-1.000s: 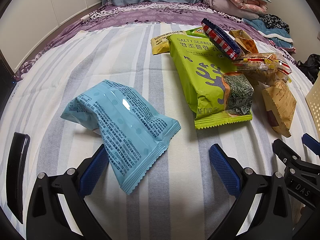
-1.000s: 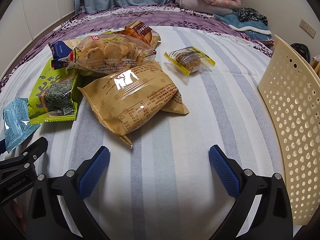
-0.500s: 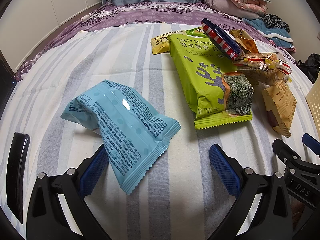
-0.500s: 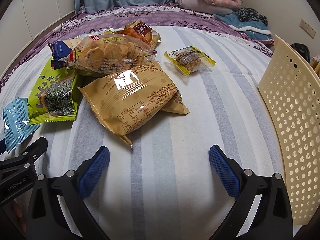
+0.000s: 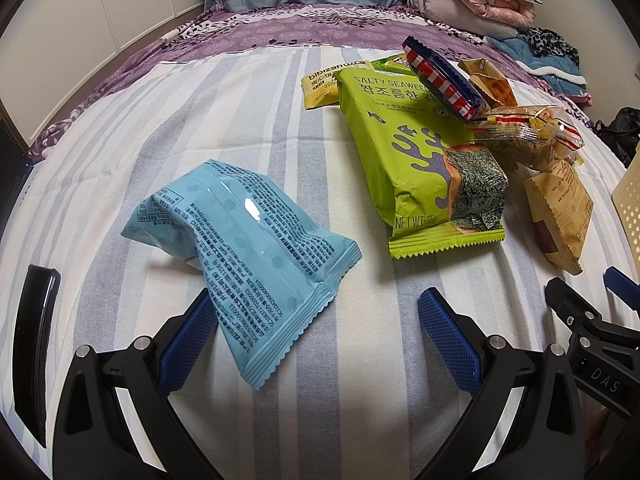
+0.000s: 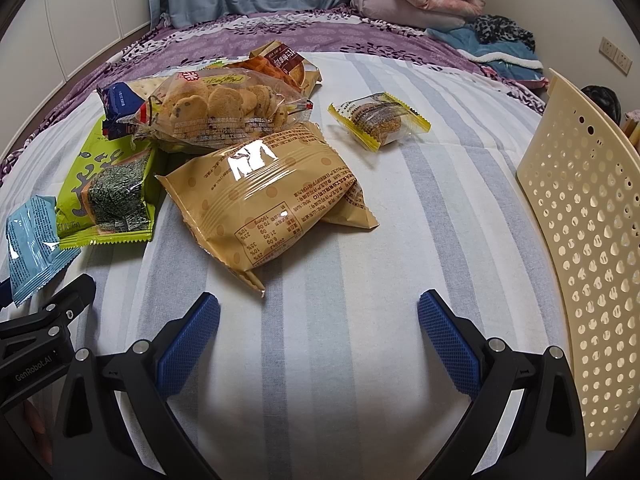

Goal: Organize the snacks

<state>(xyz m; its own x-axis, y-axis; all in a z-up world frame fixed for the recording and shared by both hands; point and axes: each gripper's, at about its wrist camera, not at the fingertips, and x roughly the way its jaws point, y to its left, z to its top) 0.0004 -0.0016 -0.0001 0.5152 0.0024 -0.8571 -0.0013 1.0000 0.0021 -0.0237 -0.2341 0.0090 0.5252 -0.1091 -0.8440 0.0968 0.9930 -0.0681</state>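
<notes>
Both tongs hang spread wide over the striped bedsheet (image 6: 360,240), gripping nothing. From my left tongs (image 5: 316,320), the blue packet (image 5: 248,248) lies just ahead, its lower edge over one blue finger (image 5: 188,336). Beyond the blue packet to the right sits the green seaweed bag (image 5: 416,160). Ahead of my right tongs (image 6: 320,320) lies the tan packet (image 6: 272,196), the cookie bag (image 6: 224,108) behind it, the cream basket (image 6: 588,240) to its right
</notes>
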